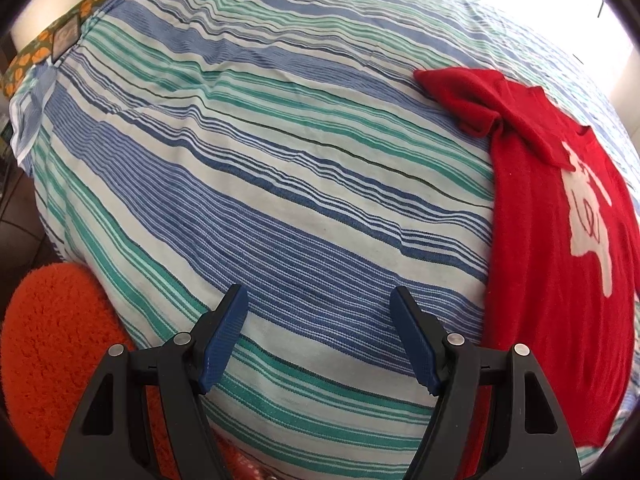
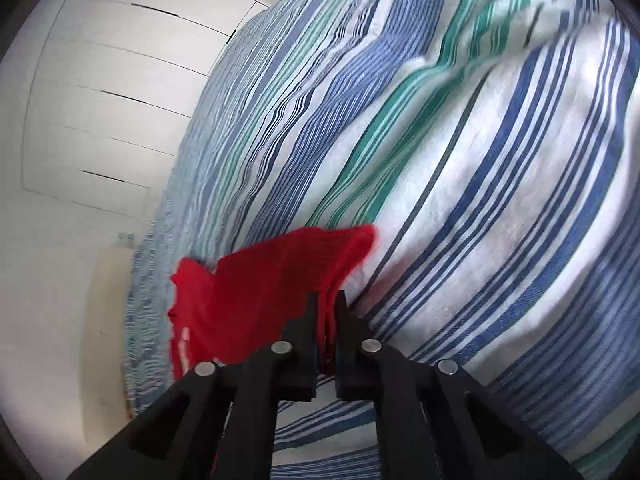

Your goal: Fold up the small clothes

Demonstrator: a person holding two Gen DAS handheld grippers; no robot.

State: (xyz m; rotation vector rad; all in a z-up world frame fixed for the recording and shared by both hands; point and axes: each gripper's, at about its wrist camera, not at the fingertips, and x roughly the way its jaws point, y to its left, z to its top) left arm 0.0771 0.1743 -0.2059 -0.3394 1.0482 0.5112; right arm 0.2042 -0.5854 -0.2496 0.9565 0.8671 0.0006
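Red jumper (image 1: 536,240) is lying on the striped bed (image 1: 260,160), and the right gripper (image 2: 327,312) is pinching one edge, lifting it. Left gripper (image 1: 318,320) is hanging spread, holding nothing. Risk: with one thin pinch, knit is liable to slip or bunch crookedly.

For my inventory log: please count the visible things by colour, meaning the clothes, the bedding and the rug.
Red: 1, the red sweater
Striped blue-green: 1, the striped bedspread
Orange: 1, the orange rug
Total: 3
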